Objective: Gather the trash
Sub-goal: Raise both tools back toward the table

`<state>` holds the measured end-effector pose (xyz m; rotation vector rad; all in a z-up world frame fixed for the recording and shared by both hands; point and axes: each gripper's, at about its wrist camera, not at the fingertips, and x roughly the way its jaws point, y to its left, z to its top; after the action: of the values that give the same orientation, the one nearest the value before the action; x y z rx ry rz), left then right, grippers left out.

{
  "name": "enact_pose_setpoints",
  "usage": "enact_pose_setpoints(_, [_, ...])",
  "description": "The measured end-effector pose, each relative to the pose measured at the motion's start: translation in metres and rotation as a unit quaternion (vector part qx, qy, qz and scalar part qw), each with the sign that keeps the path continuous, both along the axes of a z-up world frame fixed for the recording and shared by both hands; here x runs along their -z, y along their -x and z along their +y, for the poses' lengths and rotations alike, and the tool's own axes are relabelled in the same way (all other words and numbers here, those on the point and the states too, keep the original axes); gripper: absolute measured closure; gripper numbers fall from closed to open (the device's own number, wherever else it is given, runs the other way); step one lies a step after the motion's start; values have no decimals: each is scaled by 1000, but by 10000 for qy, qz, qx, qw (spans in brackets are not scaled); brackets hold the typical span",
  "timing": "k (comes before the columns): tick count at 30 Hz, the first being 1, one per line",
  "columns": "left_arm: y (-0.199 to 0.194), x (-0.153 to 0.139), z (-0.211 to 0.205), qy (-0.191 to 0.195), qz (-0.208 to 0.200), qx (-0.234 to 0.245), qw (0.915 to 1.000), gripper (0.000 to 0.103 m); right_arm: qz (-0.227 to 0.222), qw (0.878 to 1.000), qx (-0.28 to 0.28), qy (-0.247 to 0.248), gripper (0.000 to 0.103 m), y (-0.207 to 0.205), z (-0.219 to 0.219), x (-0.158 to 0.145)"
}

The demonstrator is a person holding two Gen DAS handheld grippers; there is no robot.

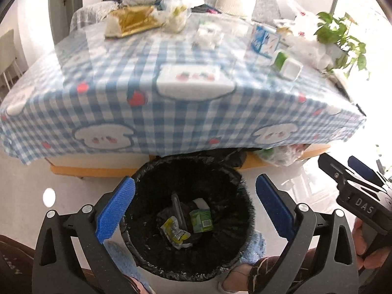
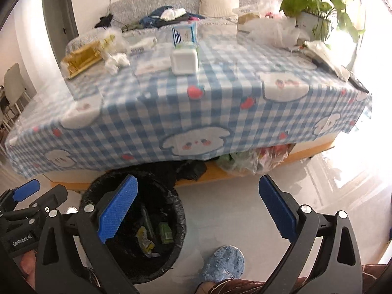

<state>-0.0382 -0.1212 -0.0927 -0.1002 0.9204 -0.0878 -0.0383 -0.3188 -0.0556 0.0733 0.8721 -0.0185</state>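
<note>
A black-lined trash bin [image 1: 147, 245] stands on the floor before the table; it also shows in the right wrist view [image 2: 176, 210]. Inside lie a green carton [image 1: 201, 220] and a yellow wrapper [image 1: 174, 231]. My left gripper [image 1: 194, 210] is open and empty above the bin. My right gripper [image 2: 198, 210] is open and empty, over the floor to the bin's right; it also shows in the left wrist view [image 1: 352, 171]. On the checked tablecloth [image 2: 196, 112] lie a white cube box [image 2: 184, 60], a blue-white carton [image 2: 184, 33], crumpled tissue [image 2: 117, 61] and a gold box [image 2: 82, 57].
A potted plant [image 2: 311, 12] and plastic bags [image 2: 276, 31] stand at the table's far right. A bag of items [image 2: 250, 159] sits under the table. My blue slippers [image 2: 224, 263] are beside the bin. A sofa [image 2: 171, 2] is behind, chairs [image 2: 14, 90] at left.
</note>
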Motion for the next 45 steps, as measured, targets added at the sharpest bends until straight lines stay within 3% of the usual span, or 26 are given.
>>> enact_pose_setpoints(12, [8,-57,3,2,-184,32,9998,6,-589,9981,-136,-115,8,8,5,-63])
enact_pose_setpoints(18, [-10,-78,4,-15,-244,94,9997,6,-716,9972,-191,-85,8,-5,10,-84])
enact_pose_setpoints(28, [-53,-82,13,-135,-140,-7,9998,6,-641,9976,-237,130,8,-40,15,-87])
enact_pose_setpoints(45, [-177,-79,3,-222,116,-72,9997,7,-306,9992,-101,226,8,-136,0,-68])
